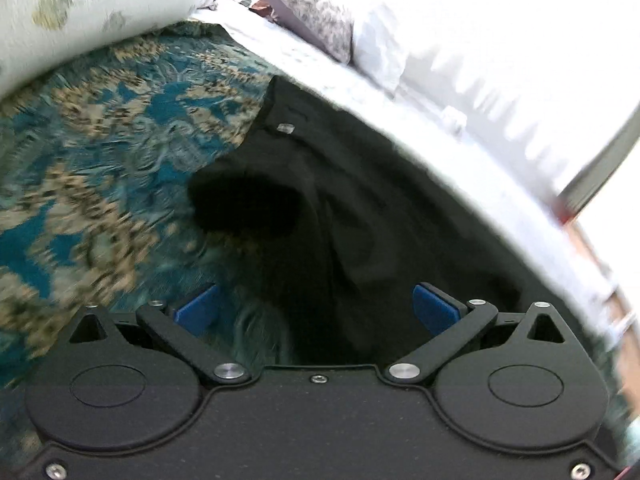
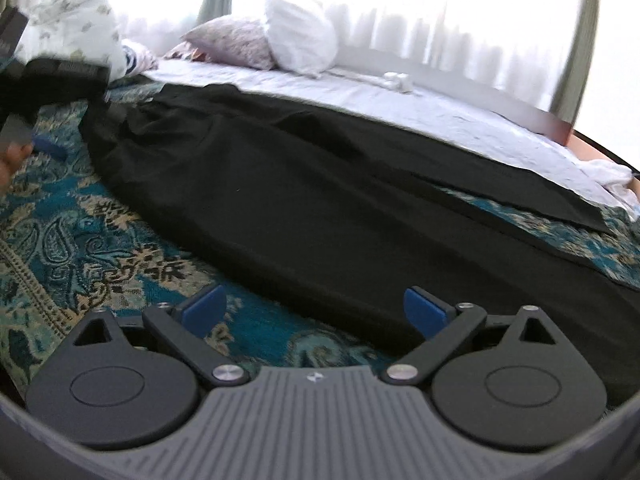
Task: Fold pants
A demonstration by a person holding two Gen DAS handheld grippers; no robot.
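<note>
lying long and dark on the patterned blanket (image 2: 120, 248), pants (image 2: 320, 200) look unfolded or barely started; left gripper (image 1: 316, 308) and right gripper (image 2: 316, 308) spread wide, empty.

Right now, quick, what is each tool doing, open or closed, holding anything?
Left tool: open, holding nothing, above the black pants.
Right tool: open, holding nothing, at the near edge of the pants.

From where I stand no word, number or brand name can be read anywhere; the only marks are a small pale emblem on the right gripper's (image 2: 315, 312) grey body and a tiny whitish tag on the black pants (image 1: 285, 128), both illegible.
</note>
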